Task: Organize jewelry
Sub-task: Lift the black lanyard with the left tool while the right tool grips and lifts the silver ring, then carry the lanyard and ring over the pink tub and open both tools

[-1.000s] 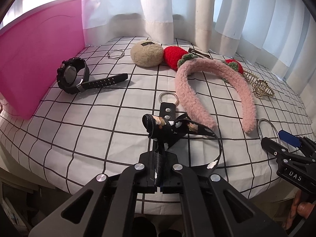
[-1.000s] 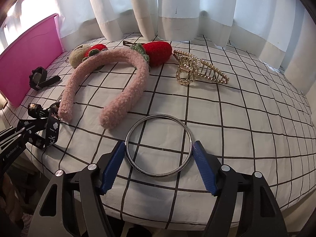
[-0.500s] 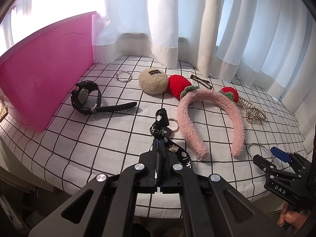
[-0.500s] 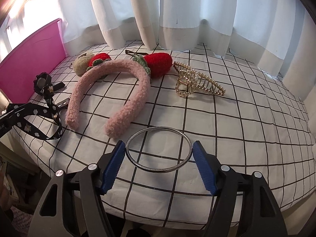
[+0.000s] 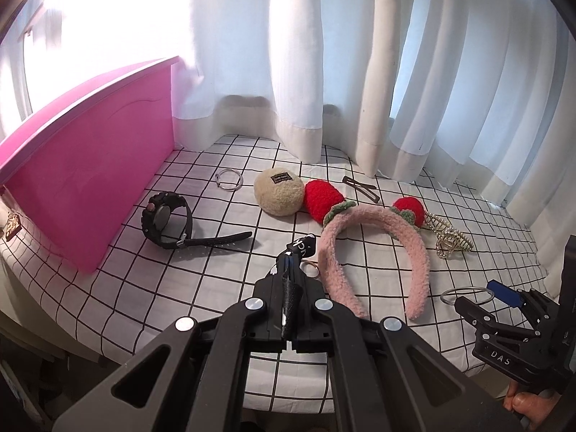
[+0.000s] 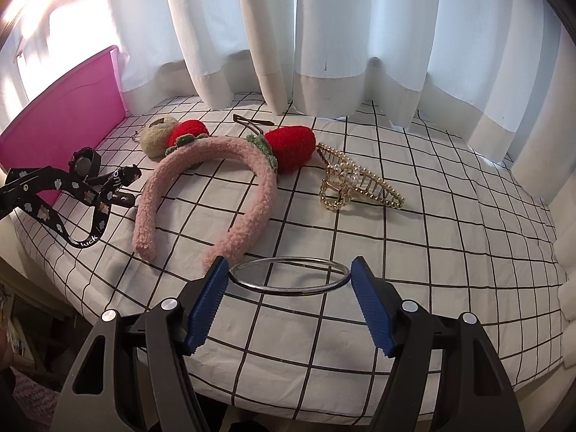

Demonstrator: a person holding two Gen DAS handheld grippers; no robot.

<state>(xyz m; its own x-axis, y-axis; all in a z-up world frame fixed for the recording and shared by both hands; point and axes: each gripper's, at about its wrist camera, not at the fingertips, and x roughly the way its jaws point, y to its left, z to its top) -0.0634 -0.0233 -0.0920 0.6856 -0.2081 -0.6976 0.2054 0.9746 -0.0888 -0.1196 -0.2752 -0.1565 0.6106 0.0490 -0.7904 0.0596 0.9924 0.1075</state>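
The strap [image 5: 301, 252] is clamped in the left hand-held gripper [image 5: 291, 318] and the bangle [image 6: 289, 275] in the right hand-held gripper [image 6: 288, 300] (presumably for the pink box [image 5: 90, 180]).

The desk [image 6: 450, 216] is covered in matt white cloth with a thin black grid. The bangle [image 6: 288, 275] is polished metal, smooth and shiny. The headband [image 6: 230, 165] is fuzzy pink fleece; at its 12 o'clock, knitted red strawberries [image 6: 293, 145]. At 3 o'clock, the hair clip [image 6: 354, 183] is glossy gold metal with pearly beads. The strap [image 6: 77, 194] is printed black woven cloth. The bin [image 5: 82, 183] is smooth pink plastic, the watch [image 5: 169, 225] matt black rubber, the pouf [image 5: 279, 196] woolly beige.
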